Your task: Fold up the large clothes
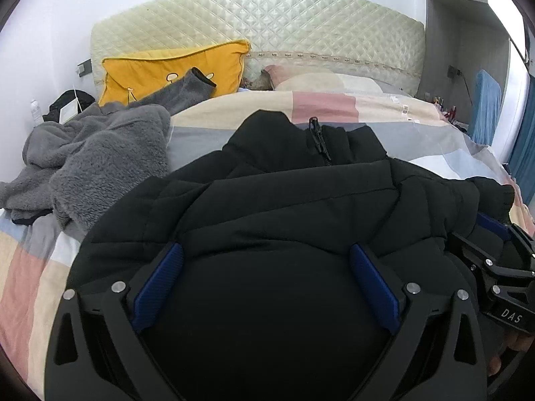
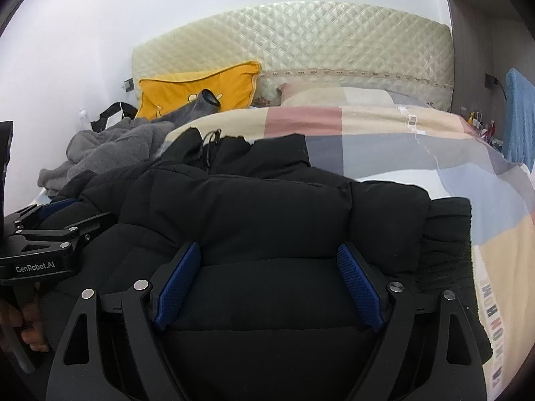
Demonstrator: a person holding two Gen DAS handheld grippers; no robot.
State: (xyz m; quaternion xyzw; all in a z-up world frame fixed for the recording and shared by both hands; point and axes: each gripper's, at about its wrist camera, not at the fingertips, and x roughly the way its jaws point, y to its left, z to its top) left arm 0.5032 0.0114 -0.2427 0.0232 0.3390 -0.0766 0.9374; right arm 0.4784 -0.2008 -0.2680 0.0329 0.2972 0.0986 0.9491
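Note:
A black puffy jacket lies bunched on the bed, its collar and zipper pointing toward the headboard. My left gripper stands wide with the jacket's thick bulk filling the gap, and both blue pads press into the fabric. My right gripper holds the same jacket just to the right in the same way, the padded fold squeezed between its pads. The jacket's near part is hidden under the grippers. A grey fleece garment lies crumpled to the left.
The bed has a patchwork quilt, a yellow pillow and a quilted cream headboard. Small bottles and a blue cloth stand at the far right. A person's fingers grip the left tool's handle.

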